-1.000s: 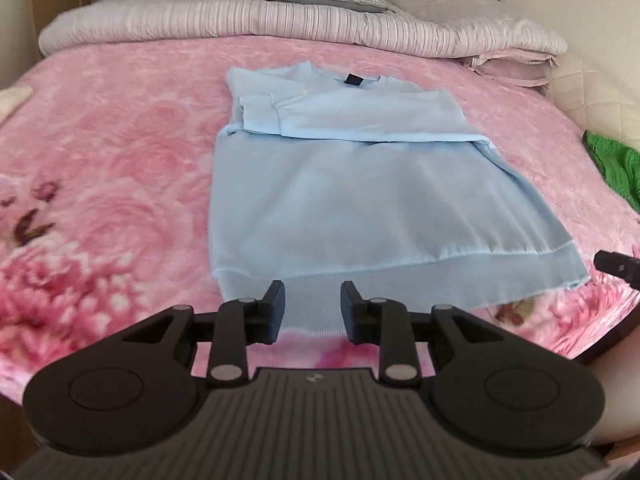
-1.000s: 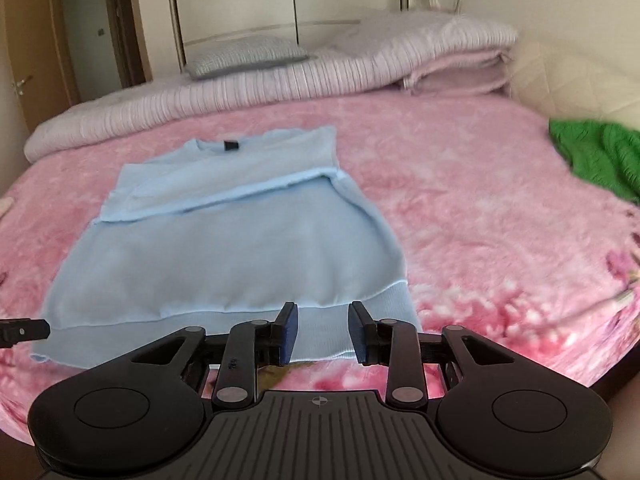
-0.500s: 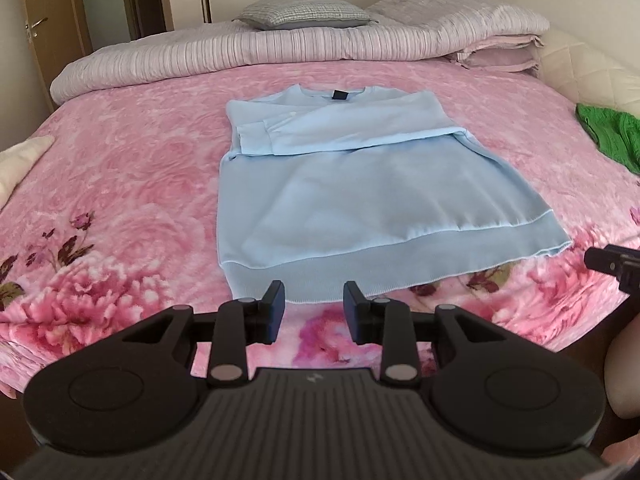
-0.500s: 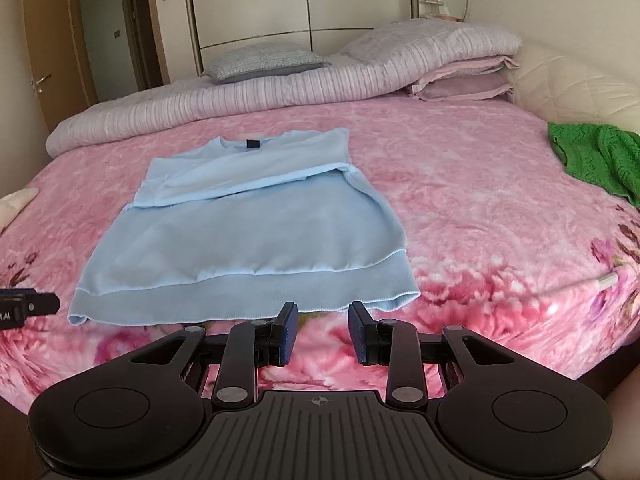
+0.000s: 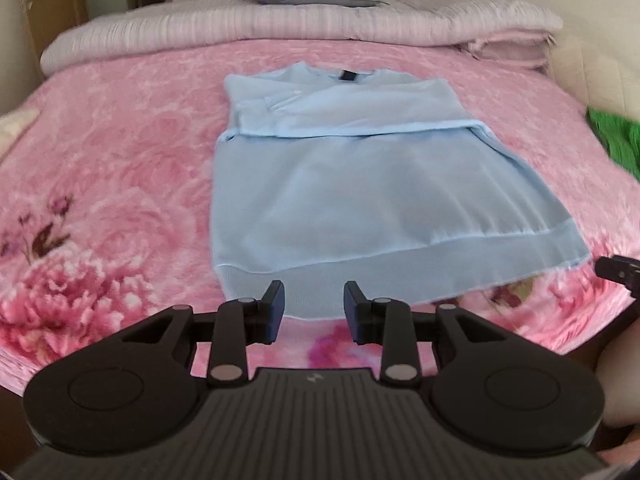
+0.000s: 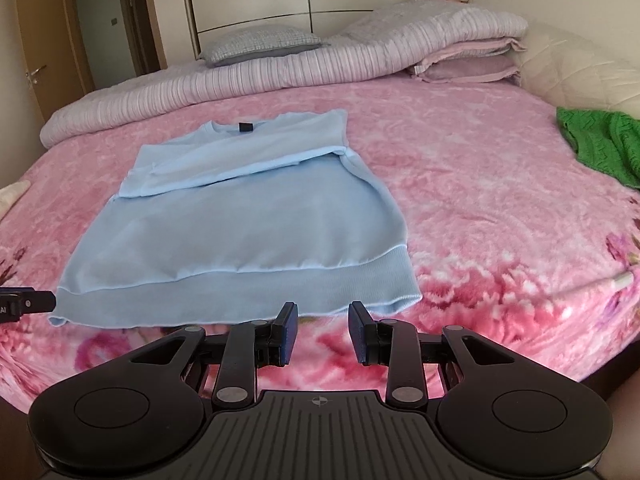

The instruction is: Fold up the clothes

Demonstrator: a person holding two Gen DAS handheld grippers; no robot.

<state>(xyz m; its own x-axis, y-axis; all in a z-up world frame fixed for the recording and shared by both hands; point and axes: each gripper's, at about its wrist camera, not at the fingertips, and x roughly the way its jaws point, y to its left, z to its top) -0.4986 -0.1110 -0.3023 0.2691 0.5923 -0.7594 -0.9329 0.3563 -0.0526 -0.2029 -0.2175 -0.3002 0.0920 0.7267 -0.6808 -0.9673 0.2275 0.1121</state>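
We hover two hand-held grippers over a pale blue sweatshirt spread on a pink floral bed blanket.

At the far left edge a cream cloth (image 6: 14,192) lies on the pink floral plush blanket (image 6: 460,168). Our left hand-held gripper (image 5: 314,310) hangs above the near hem, its jaws opening, nothing between them. The pale blue cotton sweatshirt (image 5: 348,184) lies flat in the middle of the bed, sleeves folded across the chest, its dark neck label (image 5: 349,75) toward the striped lilac quilt (image 6: 248,76) and grey pillow (image 6: 260,44). Our right hand-held gripper (image 6: 323,332) holds its jaws partly apart and empty just off the hem's right corner. Well apart on the right lies a green knitted garment (image 6: 604,144).
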